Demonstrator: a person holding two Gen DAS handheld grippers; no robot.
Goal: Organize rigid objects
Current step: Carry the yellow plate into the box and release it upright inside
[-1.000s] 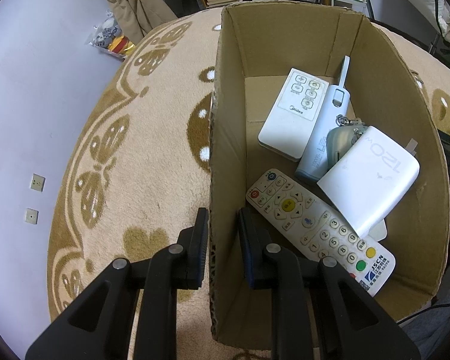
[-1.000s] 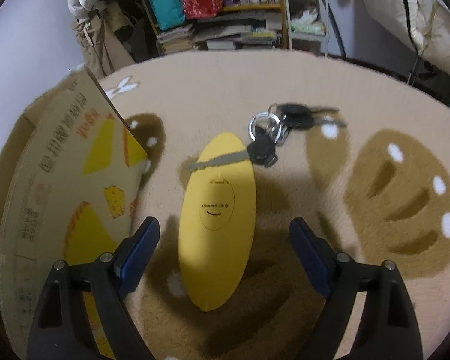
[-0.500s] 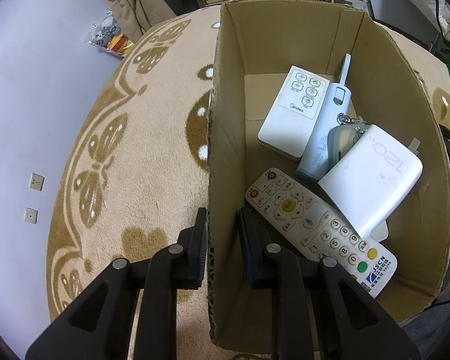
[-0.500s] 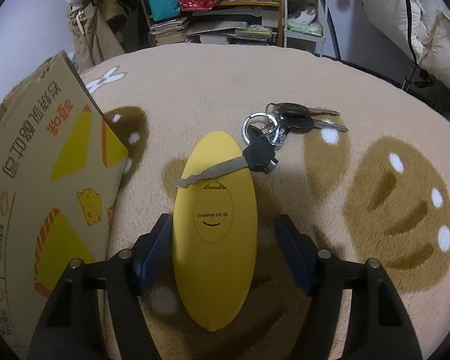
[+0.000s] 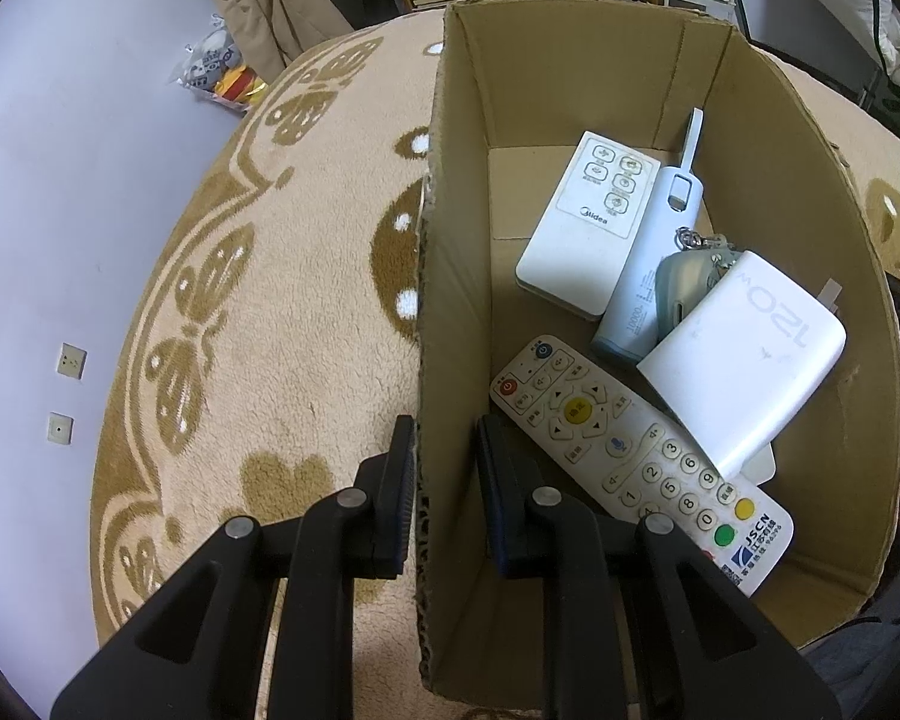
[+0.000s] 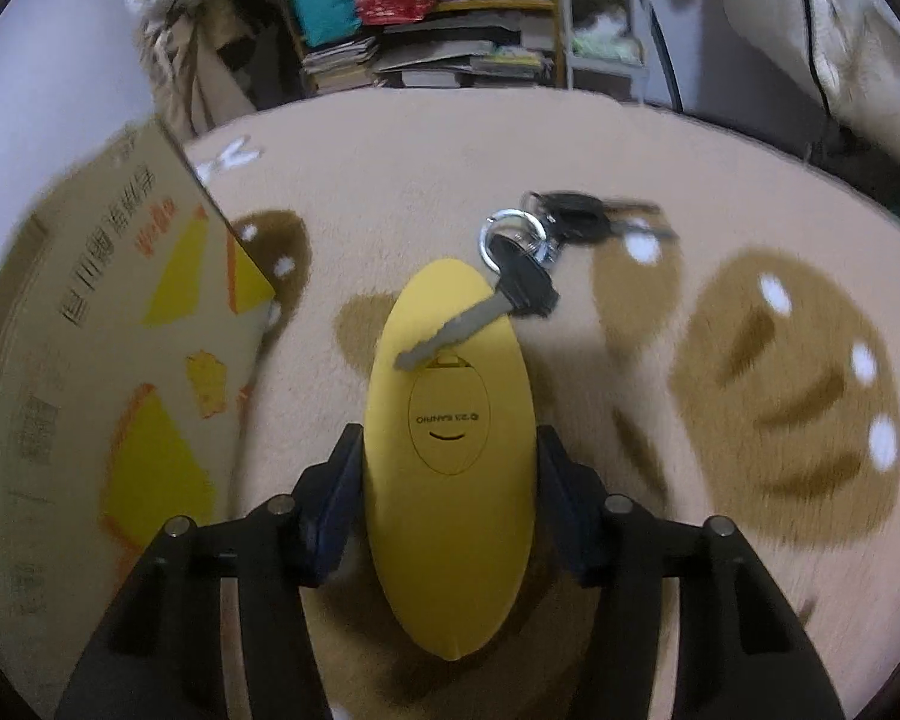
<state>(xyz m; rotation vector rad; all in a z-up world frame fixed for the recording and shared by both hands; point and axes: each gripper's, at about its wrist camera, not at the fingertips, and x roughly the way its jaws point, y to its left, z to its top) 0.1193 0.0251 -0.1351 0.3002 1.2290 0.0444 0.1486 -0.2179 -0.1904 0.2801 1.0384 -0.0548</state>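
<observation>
The left gripper (image 5: 444,468) pinches the box (image 5: 570,90) wall at 6 o'clock. The right gripper (image 6: 447,474), jaws just closing, squeezes the yellow case (image 6: 450,480) on the rug (image 6: 570,138). A key (image 6: 486,312) rests on the case at 12 o'clock.

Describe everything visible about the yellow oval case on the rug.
The yellow oval case is a smooth, matte, hard-looking pod, long and tapered at both ends, with an outlined oval panel printed SANRIO. It lies flat on the tan rug, beside the cardboard box. A key from the key bunch rests across its far end. The right gripper, jaws just closing, brackets its sides.
</observation>
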